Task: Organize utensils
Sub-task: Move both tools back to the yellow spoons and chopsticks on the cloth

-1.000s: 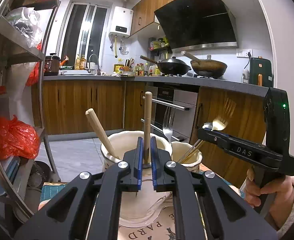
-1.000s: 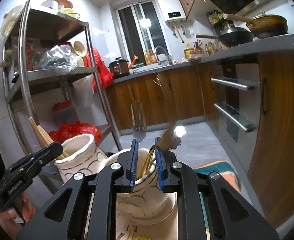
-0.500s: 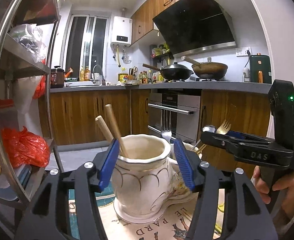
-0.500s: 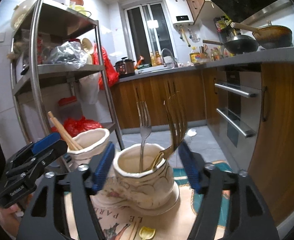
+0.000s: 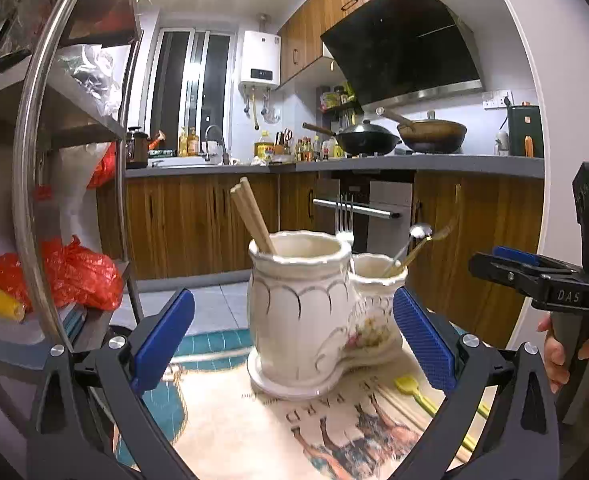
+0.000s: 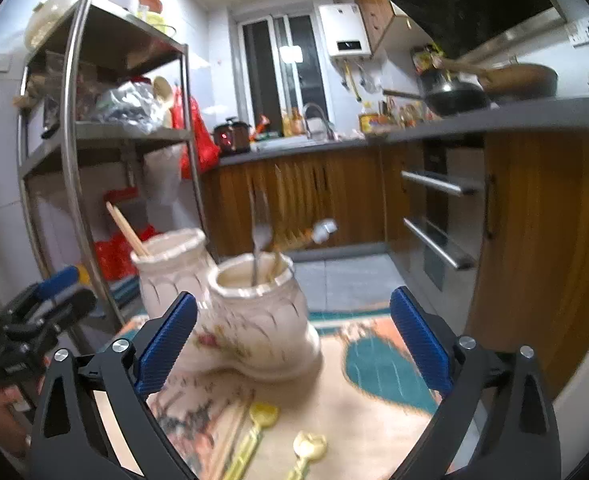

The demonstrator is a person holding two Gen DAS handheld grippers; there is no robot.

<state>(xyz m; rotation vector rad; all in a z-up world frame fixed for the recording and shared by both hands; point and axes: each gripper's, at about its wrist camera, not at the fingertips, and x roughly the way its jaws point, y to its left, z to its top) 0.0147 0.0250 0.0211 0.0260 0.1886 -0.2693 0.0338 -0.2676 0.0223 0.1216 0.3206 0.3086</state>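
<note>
A white ceramic twin holder stands on a printed mat. Its taller pot holds wooden chopsticks. The smaller pot holds a silver fork, a spoon and a golden fork. My left gripper is opening its jaws wide; the pot shows beyond them, untouched by the pads. My right gripper is also opening, short of the smaller pot, with nothing gripped. Yellow spoons lie on the mat in front of it. Each gripper appears at the edge of the other's view.
A steel shelf rack with red bags stands close on the left. Wooden cabinets, an oven handle and a counter with woks run behind. A hand holds the right gripper's grip.
The left gripper let go of a wooden chopstick, now in the taller pot. The right gripper released cutlery in the smaller pot. Both drew back and their jaws spread wide.
</note>
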